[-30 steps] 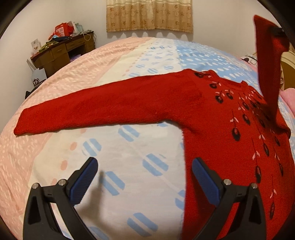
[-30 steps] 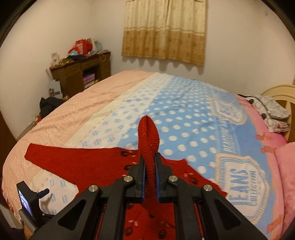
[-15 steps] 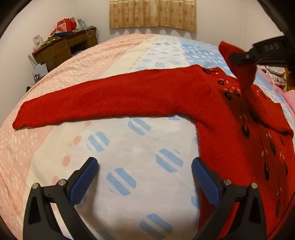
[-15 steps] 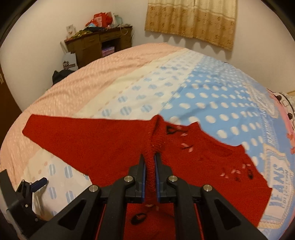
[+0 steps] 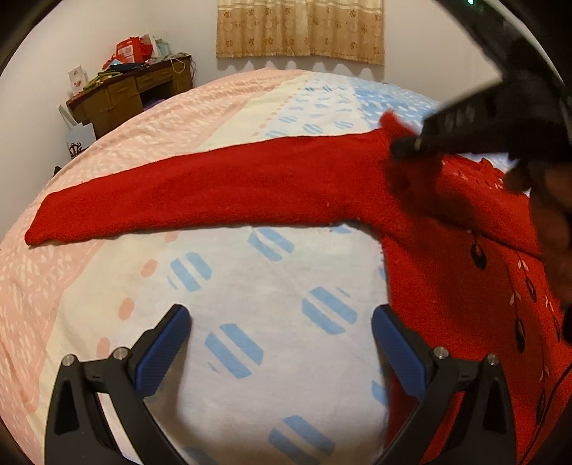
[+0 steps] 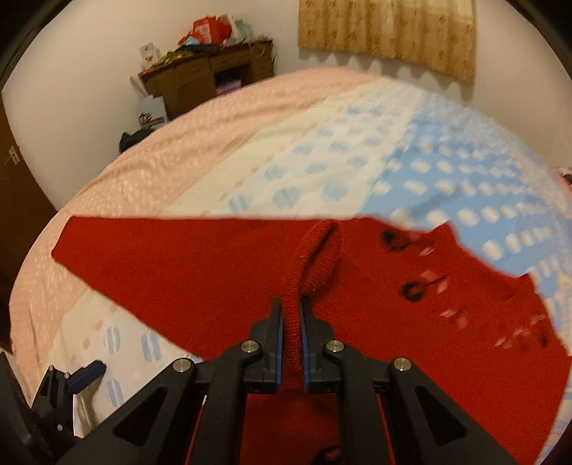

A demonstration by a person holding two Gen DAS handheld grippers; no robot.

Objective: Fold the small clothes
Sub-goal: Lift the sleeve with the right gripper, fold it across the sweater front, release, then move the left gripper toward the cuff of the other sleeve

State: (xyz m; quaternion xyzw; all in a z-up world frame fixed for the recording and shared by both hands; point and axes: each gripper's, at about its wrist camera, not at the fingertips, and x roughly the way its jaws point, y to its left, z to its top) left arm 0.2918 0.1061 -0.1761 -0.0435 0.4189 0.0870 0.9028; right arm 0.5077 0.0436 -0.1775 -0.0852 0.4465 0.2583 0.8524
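A red knit sweater [image 5: 447,250] with dark leaf-and-bud patterns lies flat on the bed. Its left sleeve [image 5: 200,193] stretches out to the left. My right gripper [image 6: 292,314] is shut on the cuff of the other sleeve [image 6: 320,257], folded across the sweater's chest; it also shows in the left wrist view [image 5: 404,146] at the sweater's shoulder. My left gripper [image 5: 280,332] is open and empty, low over the bedspread beside the sweater's left edge, and appears in the right wrist view [image 6: 85,372].
The bedspread [image 5: 250,279] is pink, cream and blue with dots. A cluttered brown desk [image 5: 132,93] stands at the far left wall with a white bag [image 5: 80,141] beside it. A curtain [image 5: 300,28] hangs on the back wall.
My right gripper brought the held sleeve cuff down from high in the air and leftward across the sweater's chest to its shoulder. My left gripper stayed open, shifting slightly.
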